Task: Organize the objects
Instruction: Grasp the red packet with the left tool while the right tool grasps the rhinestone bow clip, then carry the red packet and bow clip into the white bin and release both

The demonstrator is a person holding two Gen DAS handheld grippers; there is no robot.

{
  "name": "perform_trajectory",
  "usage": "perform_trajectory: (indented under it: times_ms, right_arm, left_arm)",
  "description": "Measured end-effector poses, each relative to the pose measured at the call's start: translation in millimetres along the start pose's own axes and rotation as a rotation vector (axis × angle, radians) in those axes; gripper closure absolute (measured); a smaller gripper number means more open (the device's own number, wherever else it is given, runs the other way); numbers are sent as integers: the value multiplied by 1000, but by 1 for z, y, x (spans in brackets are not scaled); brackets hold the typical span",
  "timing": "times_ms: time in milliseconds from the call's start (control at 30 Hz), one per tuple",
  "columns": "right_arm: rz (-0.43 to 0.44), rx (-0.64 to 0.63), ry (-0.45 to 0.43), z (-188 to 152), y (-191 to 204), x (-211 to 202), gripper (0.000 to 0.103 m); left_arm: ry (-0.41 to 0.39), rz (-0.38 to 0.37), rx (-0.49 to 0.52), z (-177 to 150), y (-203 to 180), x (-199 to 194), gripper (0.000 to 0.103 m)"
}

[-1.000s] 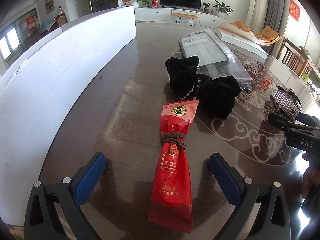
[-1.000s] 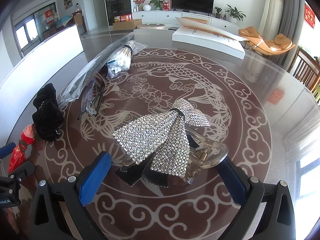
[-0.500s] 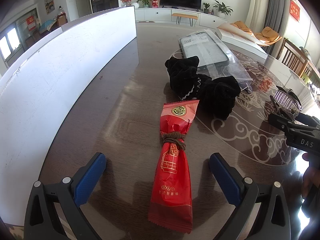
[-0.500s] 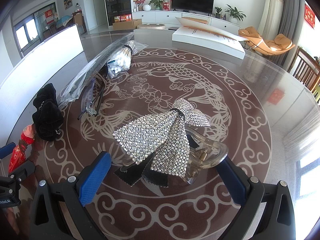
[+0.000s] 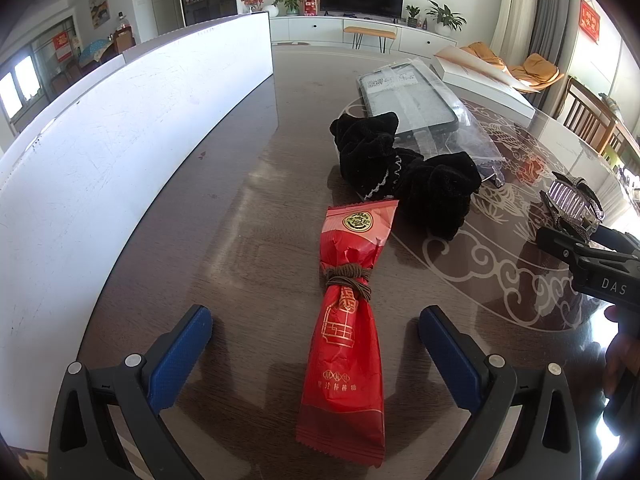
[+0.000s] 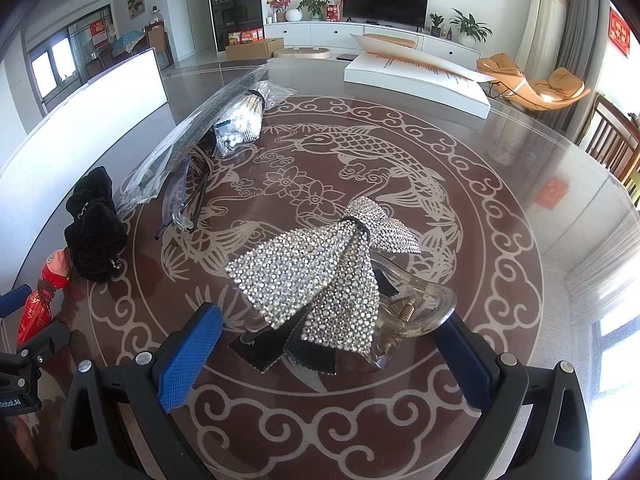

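1. A dark brown table with a glossy top carries a pale carved pattern of a fish, flowers and cloud scrolls
2. A white panel stands along the table's left edge
3. At the far wall a black television sits above a long white cabinet, with potted plants and red flowers on it
4. Orange lounge chairs stand beside pale curtains at the far right
5. A wooden chair stands by the table's right edge
6. Strong daylight floods in from the right; windows show far left
7. A dark glass-fronted cabinet stands left of the television
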State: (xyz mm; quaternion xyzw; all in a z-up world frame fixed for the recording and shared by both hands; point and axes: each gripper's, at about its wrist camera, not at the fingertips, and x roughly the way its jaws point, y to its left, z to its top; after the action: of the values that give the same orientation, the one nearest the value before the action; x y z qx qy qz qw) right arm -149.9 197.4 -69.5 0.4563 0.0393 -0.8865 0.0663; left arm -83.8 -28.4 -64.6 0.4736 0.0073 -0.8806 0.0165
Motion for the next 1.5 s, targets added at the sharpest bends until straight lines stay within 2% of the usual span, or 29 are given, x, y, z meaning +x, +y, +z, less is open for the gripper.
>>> perform_trajectory:
  times_ms: [300, 400, 433, 467, 500, 533, 567, 600, 633, 800, 1000, 1067, 1133, 1200, 1267, 1400, 1500]
  right_arm:
    - [25, 4, -1, -1, -2, -1, 0]
    - [47, -6, 29, -1, -4, -3, 0]
    - [56, 0, 42, 0, -5, -4, 0]
    - [71, 14, 52, 1, -8, -5, 0]
    - [85, 32, 54, 3, -11, -6, 0]
    - [95, 49, 49, 6, -13, -7, 0]
    - [104, 62, 37, 8, -15, -9, 6]
    - [120, 70, 32, 10, -16, -10, 23]
    - [122, 70, 45, 12, -16, -9, 34]
    - [139, 53, 37, 7, -15, -15, 36]
    - [226, 93, 0, -5, -27, -50, 36]
    - [247, 90, 27, -9, -28, -55, 36]
    - [252, 63, 92, -16, -27, -52, 36]
    - [225, 17, 119, -26, -24, -51, 36]
    - [195, -28, 127, -34, -21, -51, 35]
    - [190, -17, 115, -33, -22, -49, 21]
    - [188, 7, 131, -26, -23, -40, 21]
  left_arm:
    - [6, 1, 1, 0, 0, -1, 0]
    - [10, -9, 11, 1, -2, -2, 0]
    - [-2, -8, 17, 1, -3, -4, 9]
    - [-16, -14, 23, 1, -4, -7, 25]
    - [-28, -19, 29, 1, -5, -9, 33]
    - [-38, -24, 34, 1, -6, -11, 50]
    - [-43, -29, 37, 1, -6, -12, 68]
    - [-46, -41, 35, 1, -6, -13, 76]
    - [-46, -64, 27, 2, -4, -14, 80]
    - [-94, -167, -46, 3, 10, -26, 81]
    - [-148, -267, -154, 3, 32, -38, 81]
    - [-139, -276, -168, 4, 34, -35, 81]
    - [-134, -274, -168, 4, 32, -34, 82]
    - [-136, -272, -162, 4, 30, -34, 82]
    - [-136, -269, -157, 2, 29, -35, 81]
    - [-132, -262, -152, 2, 29, -33, 81]
    - [-140, -264, -151, 2, 29, -35, 82]
